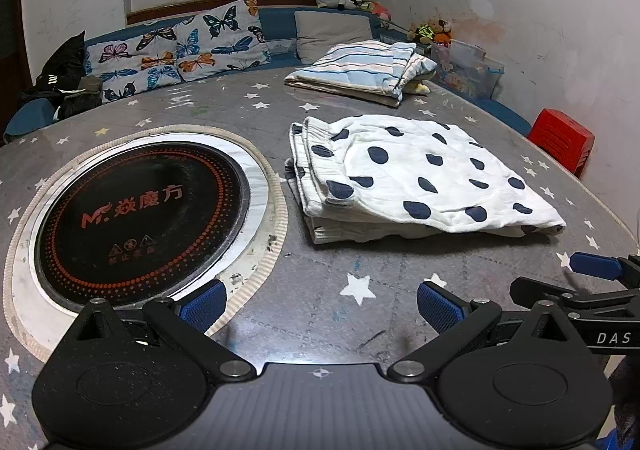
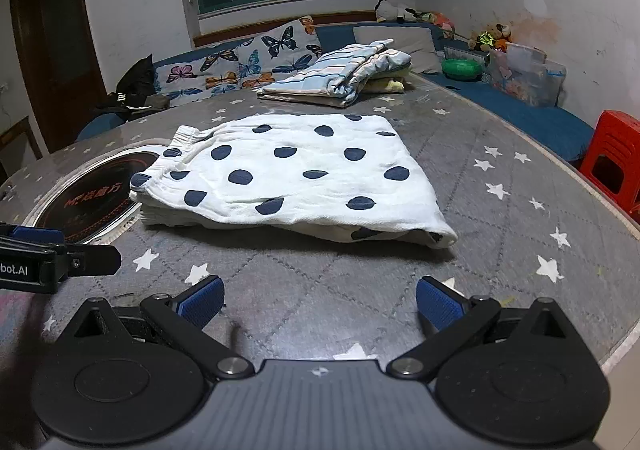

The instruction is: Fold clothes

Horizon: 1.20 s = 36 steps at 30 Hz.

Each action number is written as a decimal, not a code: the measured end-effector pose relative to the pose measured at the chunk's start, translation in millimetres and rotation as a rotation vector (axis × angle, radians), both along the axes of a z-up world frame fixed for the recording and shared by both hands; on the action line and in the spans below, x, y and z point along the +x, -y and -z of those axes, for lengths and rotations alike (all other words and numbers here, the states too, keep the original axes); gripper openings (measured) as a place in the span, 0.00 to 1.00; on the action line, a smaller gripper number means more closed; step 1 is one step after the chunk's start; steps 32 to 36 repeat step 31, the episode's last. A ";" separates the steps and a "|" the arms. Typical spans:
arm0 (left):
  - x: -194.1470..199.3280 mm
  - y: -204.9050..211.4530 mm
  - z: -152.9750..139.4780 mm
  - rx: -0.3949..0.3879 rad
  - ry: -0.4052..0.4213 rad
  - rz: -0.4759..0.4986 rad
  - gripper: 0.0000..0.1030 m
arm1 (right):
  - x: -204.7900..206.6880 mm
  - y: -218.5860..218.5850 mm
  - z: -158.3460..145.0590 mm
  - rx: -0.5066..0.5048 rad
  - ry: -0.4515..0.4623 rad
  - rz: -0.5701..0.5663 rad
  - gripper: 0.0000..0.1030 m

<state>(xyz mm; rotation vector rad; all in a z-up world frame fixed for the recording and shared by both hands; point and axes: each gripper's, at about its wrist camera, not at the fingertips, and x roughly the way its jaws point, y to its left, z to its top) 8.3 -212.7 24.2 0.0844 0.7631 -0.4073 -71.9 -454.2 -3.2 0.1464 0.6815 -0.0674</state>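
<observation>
A white garment with dark blue dots [image 1: 416, 177] [image 2: 296, 177] lies folded flat on the grey star-patterned table [image 1: 320, 314] [image 2: 320, 282], its elastic waistband toward the left. My left gripper [image 1: 322, 304] hovers open over bare tabletop in front of it, nothing between its blue pads. My right gripper [image 2: 320, 302] is also open and empty, just short of the garment's near edge. Each gripper shows in the other's view: the right one at the right edge [image 1: 592, 282], the left one at the left edge [image 2: 52, 254]. A folded striped stack [image 1: 360, 69] [image 2: 340, 69] rests at the table's far side.
A round black induction hob [image 1: 140, 217] [image 2: 96, 193] is set into the table left of the dotted garment. A blue sofa with butterfly cushions [image 1: 176, 45] [image 2: 248, 61] runs behind the table. A red plastic stool [image 1: 560, 137] [image 2: 616, 157] stands at the right, near a clear storage box [image 1: 468, 69] [image 2: 528, 77].
</observation>
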 end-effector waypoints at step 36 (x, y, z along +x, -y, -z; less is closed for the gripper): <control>-1.7 6.5 9.9 0.006 -0.027 0.011 1.00 | 3.4 -1.4 5.2 0.026 -0.023 -0.003 1.00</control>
